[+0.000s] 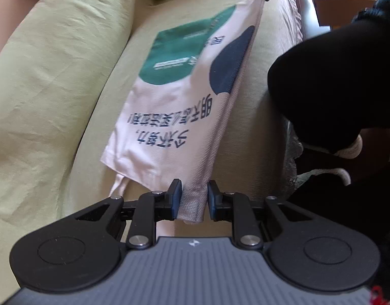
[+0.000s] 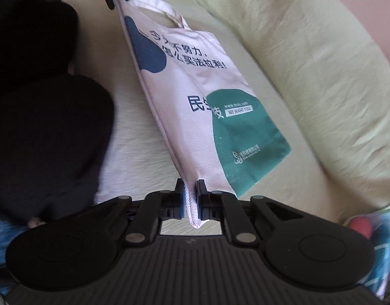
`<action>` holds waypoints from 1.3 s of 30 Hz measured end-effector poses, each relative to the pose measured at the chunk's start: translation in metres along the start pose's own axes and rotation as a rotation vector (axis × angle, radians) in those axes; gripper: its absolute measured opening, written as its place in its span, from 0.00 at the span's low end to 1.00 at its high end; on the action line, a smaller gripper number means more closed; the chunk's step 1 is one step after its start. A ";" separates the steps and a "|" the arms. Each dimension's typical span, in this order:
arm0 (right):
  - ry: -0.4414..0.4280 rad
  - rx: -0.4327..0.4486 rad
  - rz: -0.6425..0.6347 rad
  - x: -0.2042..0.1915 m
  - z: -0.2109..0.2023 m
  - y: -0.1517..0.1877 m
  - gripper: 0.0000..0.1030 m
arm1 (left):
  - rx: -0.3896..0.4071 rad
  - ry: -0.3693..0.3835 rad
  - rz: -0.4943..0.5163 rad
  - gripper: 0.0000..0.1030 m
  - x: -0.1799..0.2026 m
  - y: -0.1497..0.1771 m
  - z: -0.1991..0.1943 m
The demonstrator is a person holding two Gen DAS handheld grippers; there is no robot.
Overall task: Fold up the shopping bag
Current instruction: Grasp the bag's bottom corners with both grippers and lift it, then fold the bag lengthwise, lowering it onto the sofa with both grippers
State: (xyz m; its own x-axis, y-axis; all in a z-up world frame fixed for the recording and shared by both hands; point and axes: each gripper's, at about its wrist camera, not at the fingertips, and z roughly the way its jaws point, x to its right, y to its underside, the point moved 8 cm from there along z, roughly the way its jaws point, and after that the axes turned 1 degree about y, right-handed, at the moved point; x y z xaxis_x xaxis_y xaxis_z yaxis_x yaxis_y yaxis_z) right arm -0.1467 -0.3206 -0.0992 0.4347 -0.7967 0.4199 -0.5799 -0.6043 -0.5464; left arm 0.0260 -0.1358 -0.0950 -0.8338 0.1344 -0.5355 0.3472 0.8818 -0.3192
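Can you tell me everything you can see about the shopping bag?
The shopping bag is pale woven cloth with a green patch, a dark blue blob and dark printed writing. Its handle loops poke out at the end nearer the left gripper. One long edge is lifted and stretched tight: the left gripper pinches one end, the right gripper the other. The rest slopes down onto the yellow-green sofa.
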 end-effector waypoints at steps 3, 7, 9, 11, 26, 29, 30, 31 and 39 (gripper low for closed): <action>-0.038 0.034 0.016 0.023 -0.013 -0.010 0.06 | 0.007 -0.003 -0.027 0.28 -0.029 -0.009 -0.007; -0.063 0.108 0.084 0.094 -0.006 -0.030 0.06 | -0.003 0.004 -0.082 0.30 -0.092 -0.016 0.017; -0.099 0.120 0.143 0.123 0.008 -0.037 0.06 | -0.013 0.009 -0.097 0.30 -0.110 -0.017 0.034; -0.129 0.113 0.205 0.154 0.029 -0.042 0.06 | -0.035 0.028 -0.115 0.30 -0.131 -0.019 0.060; -0.141 -0.042 0.361 0.219 0.184 -0.021 0.06 | -0.102 0.080 -0.168 0.33 -0.175 -0.017 0.173; -0.134 -0.033 0.377 0.222 0.191 -0.021 0.06 | -0.100 0.074 -0.176 0.33 -0.177 -0.016 0.181; -0.130 -0.030 0.385 0.223 0.193 -0.021 0.06 | -0.099 0.072 -0.178 0.34 -0.178 -0.015 0.184; -0.127 -0.030 0.393 0.224 0.196 -0.021 0.06 | -0.098 0.070 -0.181 0.34 -0.179 -0.015 0.187; -0.050 -0.050 0.417 0.219 0.199 -0.019 0.05 | -0.101 0.013 -0.211 0.37 -0.182 -0.018 0.201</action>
State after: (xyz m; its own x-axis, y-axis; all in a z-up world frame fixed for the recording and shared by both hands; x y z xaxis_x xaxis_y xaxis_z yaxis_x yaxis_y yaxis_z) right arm 0.0968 -0.4851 -0.1409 0.1881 -0.9730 0.1340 -0.7455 -0.2303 -0.6254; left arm 0.2584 -0.2671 -0.1492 -0.8890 -0.0521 -0.4549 0.1208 0.9316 -0.3428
